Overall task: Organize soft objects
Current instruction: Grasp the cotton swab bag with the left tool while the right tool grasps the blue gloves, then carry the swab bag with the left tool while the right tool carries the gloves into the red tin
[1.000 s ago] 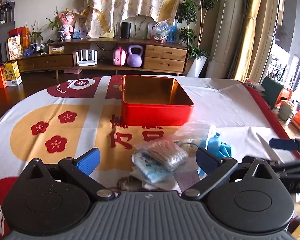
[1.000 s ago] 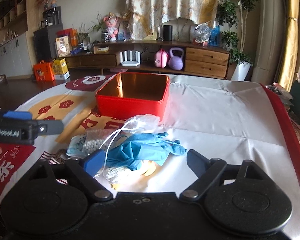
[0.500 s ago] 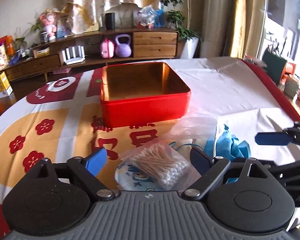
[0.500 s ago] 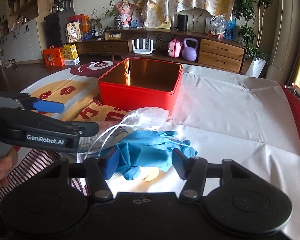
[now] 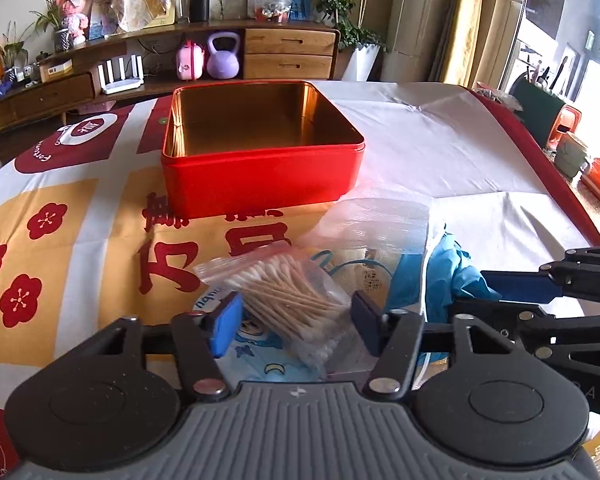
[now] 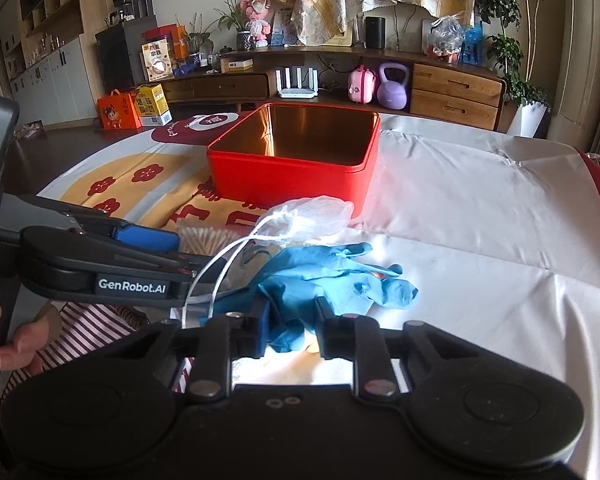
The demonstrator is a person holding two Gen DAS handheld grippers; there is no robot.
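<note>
Both grippers have dropped toward the pile and narrowed since a second ago. My left gripper is closing around the bag of cotton swabs, jaws about half open, pads not yet pressing. My right gripper is closing too, nearly pinched, with the blue glove bunched between its pads. Red tin sits empty at twelve o'clock, beyond the pile. Risk now, as I judge it: the white drawstring of the mesh pouch loops across the left tool at nine o'clock, so lifting could drag the pouch along. That slick swab bag could also slip.
</note>
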